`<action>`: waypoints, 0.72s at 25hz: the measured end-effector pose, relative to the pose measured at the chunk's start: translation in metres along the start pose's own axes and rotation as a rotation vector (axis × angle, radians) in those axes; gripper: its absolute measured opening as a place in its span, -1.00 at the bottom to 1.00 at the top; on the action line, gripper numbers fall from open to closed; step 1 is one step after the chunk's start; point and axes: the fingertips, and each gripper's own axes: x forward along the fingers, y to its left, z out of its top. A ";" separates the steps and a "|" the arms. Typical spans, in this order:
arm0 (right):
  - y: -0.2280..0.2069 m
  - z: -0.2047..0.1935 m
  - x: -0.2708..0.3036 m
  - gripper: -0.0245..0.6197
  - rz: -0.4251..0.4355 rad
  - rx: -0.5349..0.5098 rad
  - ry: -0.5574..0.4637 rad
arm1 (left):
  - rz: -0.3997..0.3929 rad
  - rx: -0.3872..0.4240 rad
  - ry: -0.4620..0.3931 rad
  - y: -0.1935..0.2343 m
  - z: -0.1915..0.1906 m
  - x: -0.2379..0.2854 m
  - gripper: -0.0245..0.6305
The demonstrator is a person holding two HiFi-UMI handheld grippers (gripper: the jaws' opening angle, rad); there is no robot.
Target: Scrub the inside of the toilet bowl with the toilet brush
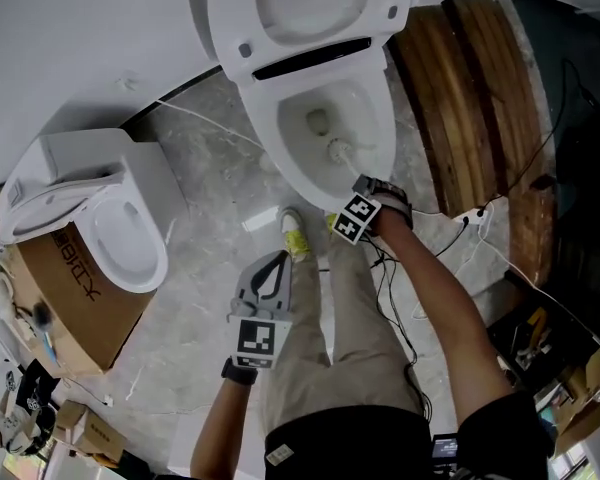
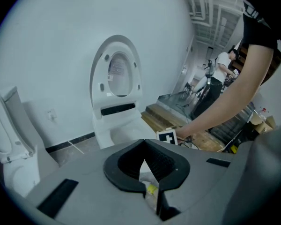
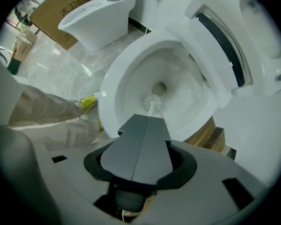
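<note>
**Toilet bowl [image 1: 280, 163], white glazed ceramic, with a white round-headed toilet brush [image 1: 340, 151] down inside it**

Seat and lid are up, and the bowl stands at the far middle of the grey marbled floor, just beyond the person's feet. It is heavy, fixed and hard, so it should take firm scrubbing without shifting (the wet glaze will likely let the bristles slide freely).

Left gripper [image 1: 280, 258] hangs on the near side over the person's trouser leg, well apart from the bowl. Its jaws meet at the tips with nothing between them.

Right gripper [image 3: 148, 117] reaches over the bowl's near-right rim. Its jaws are pressed together on the brush's thin white handle, which runs out past the tips.

The brush head sits low in the bowl, beside the drain opening. The brush looks light, with soft bristles and a slim handle that may flex or twist under pressure. The best hold is high on the handle, gripped squarely so it cannot spin between the pads.
</note>
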 end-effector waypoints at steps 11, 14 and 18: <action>-0.049 0.061 0.044 -0.32 0.021 0.056 -0.021 | -0.021 -0.038 0.076 0.000 -0.057 0.013 -0.87; -0.011 0.033 0.011 -0.31 0.077 0.068 -0.035 | -0.031 -0.026 0.061 -0.001 -0.043 0.001 -0.87; 0.035 -0.013 -0.045 -0.31 0.194 0.198 -0.065 | -0.044 0.020 0.025 0.000 -0.003 -0.025 -0.87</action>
